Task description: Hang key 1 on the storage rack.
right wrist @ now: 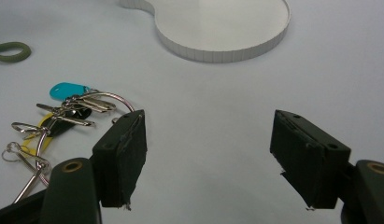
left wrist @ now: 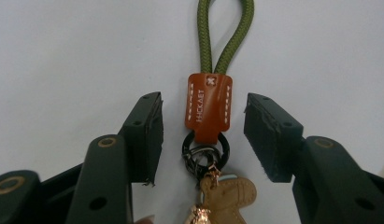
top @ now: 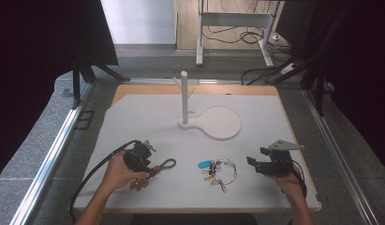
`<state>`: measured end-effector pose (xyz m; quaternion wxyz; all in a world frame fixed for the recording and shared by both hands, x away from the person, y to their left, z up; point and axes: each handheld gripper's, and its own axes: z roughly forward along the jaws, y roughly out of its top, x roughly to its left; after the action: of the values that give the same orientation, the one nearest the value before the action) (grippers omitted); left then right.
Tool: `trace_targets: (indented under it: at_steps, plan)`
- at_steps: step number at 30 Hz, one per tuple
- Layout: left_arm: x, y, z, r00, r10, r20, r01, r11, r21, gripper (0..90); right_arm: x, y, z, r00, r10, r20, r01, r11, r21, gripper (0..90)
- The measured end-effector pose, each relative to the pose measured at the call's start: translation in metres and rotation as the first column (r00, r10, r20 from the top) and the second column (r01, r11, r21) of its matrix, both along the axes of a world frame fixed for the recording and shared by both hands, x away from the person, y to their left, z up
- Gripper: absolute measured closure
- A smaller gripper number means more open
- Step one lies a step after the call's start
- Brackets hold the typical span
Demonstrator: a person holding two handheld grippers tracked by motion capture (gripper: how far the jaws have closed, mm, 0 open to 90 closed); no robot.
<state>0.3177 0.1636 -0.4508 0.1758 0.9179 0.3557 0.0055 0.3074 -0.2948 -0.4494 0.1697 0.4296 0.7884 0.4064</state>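
Keychain (left wrist: 209, 105) with a green cord loop lies flat on the counter (top: 148, 117), near its front left. Its long axis runs straight ahead between the jaws of the left tool (left wrist: 203, 140), whose pads flank the orange leather tab without touching it: open, nothing gripped. The right tool (right wrist: 206, 161) hangs open and empty well to the right, beside a key bunch (right wrist: 63, 112).

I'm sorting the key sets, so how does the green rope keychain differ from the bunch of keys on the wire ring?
The rope keychain sits between the left hand-held gripper jaws; the key bunch lies untouched. One has a green loop and leather tab, the other a teal tag. Both lie flat on the white mat.
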Motion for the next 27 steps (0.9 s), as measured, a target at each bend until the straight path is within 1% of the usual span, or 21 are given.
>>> trace_targets:
  at_steps: [4, 9, 11, 13, 14, 15, 18, 24, 25, 26, 27]
  plan:
    - [0.003, -0.004, -0.005, 0.9999, -0.010, -0.014, 0.010, 0.9998, 0.020, 50.3, 0.000, -0.001, -0.001, 1.0000, -0.004, -0.003, 0.004, 1.0000, -0.003, 27.7]
    - [0.005, -0.010, -0.009, 0.9990, -0.035, -0.029, 0.036, 0.9985, 0.042, 53.9, 0.000, 0.000, -0.002, 1.0000, -0.005, -0.006, 0.005, 1.0000, -0.009, 27.7]
    - [0.006, -0.010, -0.009, 0.9990, -0.036, -0.025, 0.038, 0.9982, 0.046, 57.3, 0.000, 0.000, -0.002, 0.9999, -0.006, -0.010, 0.005, 0.9999, -0.013, 27.7]
    - [0.007, -0.010, -0.009, 0.9991, -0.037, -0.021, 0.038, 0.9980, 0.051, 58.7, 0.000, 0.000, -0.002, 0.9999, -0.005, -0.010, 0.005, 0.9999, -0.014, 27.8]
    - [0.006, -0.010, -0.009, 0.9992, -0.036, -0.016, 0.037, 0.9978, 0.055, 60.2, 0.000, 0.000, -0.002, 0.9999, -0.004, -0.010, 0.004, 0.9999, -0.015, 27.7]
    - [0.005, -0.011, -0.009, 0.9994, -0.034, -0.001, 0.034, 0.9972, 0.067, 64.4, 0.001, 0.001, -0.003, 0.9999, -0.002, -0.016, 0.002, 0.9999, -0.016, 27.8]
    - [0.004, -0.011, -0.009, 0.9992, -0.039, 0.008, 0.038, 0.9967, 0.072, 66.3, 0.001, 0.001, -0.004, 0.9997, -0.006, -0.023, 0.005, 0.9997, -0.024, 27.9]
    - [0.004, -0.010, -0.008, 0.9986, -0.052, 0.012, 0.051, 0.9964, 0.069, 66.9, 0.001, 0.001, -0.005, 0.9996, -0.008, -0.025, 0.007, 0.9996, -0.027, 28.0]
    - [0.004, -0.008, -0.007, 0.9986, -0.052, 0.014, 0.051, 0.9967, 0.063, 66.9, 0.001, 0.001, -0.005, 0.9996, -0.008, -0.025, 0.007, 0.9996, -0.027, 28.0]
    - [0.004, -0.004, -0.001, 0.9984, -0.049, 0.027, 0.048, 0.9983, 0.034, 67.0, 0.001, 0.000, -0.005, 0.9997, -0.009, -0.024, 0.008, 0.9996, -0.027, 28.1]
    - [0.004, -0.004, -0.001, 0.9984, -0.049, 0.027, 0.048, 0.9983, 0.034, 67.0, 0.001, 0.000, -0.005, 0.9997, -0.009, -0.024, 0.008, 0.9996, -0.027, 28.1]
